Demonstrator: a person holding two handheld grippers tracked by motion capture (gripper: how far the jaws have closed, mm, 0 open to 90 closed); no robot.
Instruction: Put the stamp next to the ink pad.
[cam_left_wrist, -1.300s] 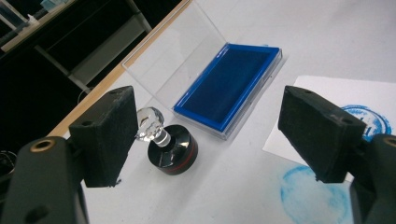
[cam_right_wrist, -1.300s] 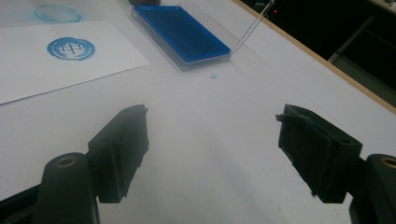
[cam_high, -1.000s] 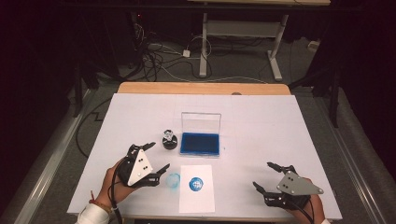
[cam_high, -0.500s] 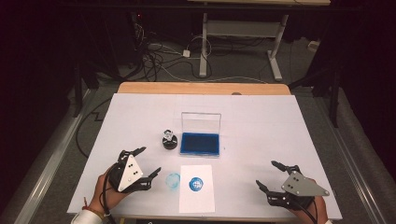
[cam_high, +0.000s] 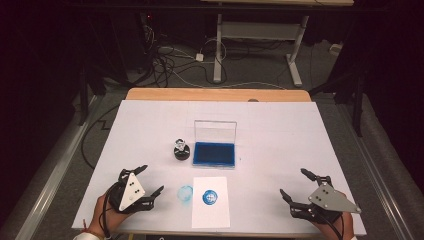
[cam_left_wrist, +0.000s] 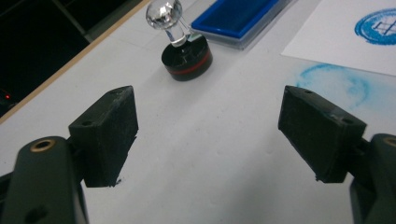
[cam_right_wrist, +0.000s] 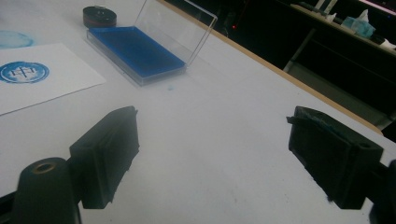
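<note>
Centrally, open ink pad case (cam_high: 214, 153), blue pad inside, clear lid upright

A white table (cam_high: 280, 125) with a wooden far edge (cam_high: 215, 94) stands on grey floor (cam_high: 55, 165) in a dark room — light falls mostly on the tabletop. Cables (cam_high: 170, 62) tangle on the floor beyond it, by a white desk frame (cam_high: 260, 35) at the far side.

Cables (cam_high: 170, 60) tangle on the floor at eleven o'clock beyond the table (cam_high: 280, 125); desk legs (cam_high: 218, 45) rise at twelve o'clock.
</note>
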